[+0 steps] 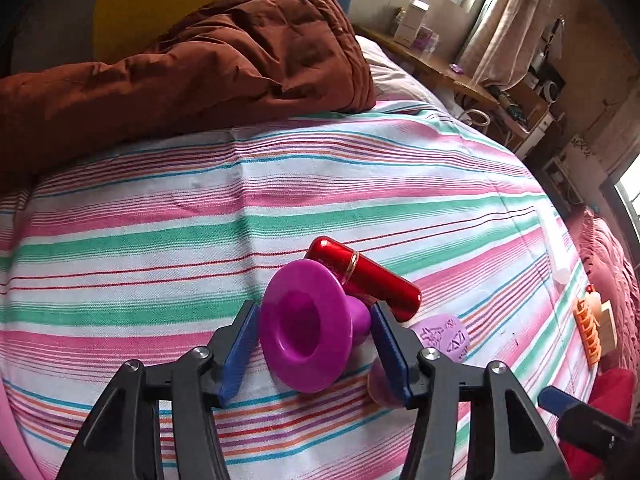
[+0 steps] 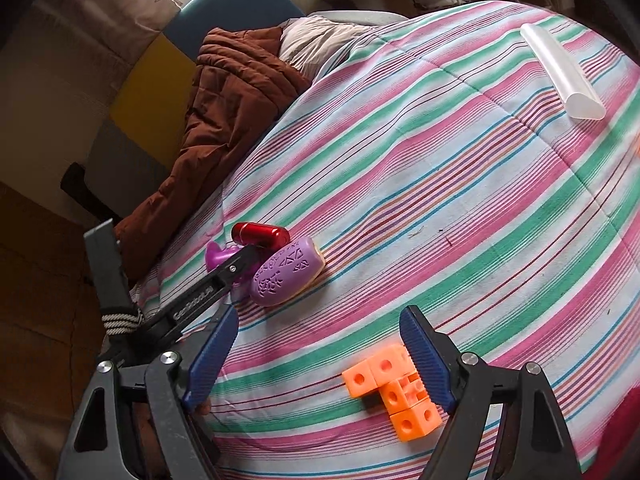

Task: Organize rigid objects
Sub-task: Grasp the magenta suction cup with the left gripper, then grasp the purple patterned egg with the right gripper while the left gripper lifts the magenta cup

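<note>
On a striped bed [image 1: 160, 216], a purple funnel [image 1: 308, 332] lies between the part-open jaws of the left gripper [image 1: 316, 344]; the pads are clear of it, so nothing is held. It rests against a red tube [image 1: 372, 276] and a lilac case [image 2: 286, 272]. Further right, the right gripper [image 2: 320, 360] is held wide open and empty over orange blocks [image 2: 394, 392]. The blocks are best straddled squarely before closing.
</note>
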Motion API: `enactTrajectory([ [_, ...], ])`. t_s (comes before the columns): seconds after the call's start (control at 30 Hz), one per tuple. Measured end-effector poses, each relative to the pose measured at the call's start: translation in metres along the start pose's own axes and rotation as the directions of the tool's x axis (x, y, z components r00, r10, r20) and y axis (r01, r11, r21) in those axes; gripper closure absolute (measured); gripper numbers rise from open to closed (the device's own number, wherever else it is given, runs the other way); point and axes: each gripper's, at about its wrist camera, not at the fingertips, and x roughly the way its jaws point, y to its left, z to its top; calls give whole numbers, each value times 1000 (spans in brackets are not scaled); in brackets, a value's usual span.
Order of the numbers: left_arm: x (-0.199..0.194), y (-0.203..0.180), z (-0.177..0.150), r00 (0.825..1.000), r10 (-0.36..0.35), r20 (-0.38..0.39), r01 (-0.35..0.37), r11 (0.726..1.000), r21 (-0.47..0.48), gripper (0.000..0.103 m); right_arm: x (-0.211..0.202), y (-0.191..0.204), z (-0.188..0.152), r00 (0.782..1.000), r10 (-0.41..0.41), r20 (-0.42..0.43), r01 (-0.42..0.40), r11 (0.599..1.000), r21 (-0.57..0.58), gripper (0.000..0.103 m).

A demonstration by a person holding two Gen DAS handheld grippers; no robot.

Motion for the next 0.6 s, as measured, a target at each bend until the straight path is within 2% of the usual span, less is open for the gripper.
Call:
enactTrajectory([
  [0.1, -8, 1, -10, 1000, 8, 11, -9, 1000, 30, 46, -1, -1, 0, 1000, -2, 4, 2, 1000, -6, 20],
  [0.17, -15, 3, -18, 1000, 5, 12, -5, 1000, 18, 46, -2, 0, 1, 1000, -7, 7, 7, 1000, -10, 20],
  [0.37, -51, 4, -55, 996, 73, 49, -74, 997, 34, 46, 1, 3, 0, 1000, -21, 1, 21, 999, -37, 20],
  [0.6, -101, 2, -82, 991, 80, 104, -79, 997, -9, 46, 15, 27, -4, 997, -54, -50, 45, 983, -179, 18],
])
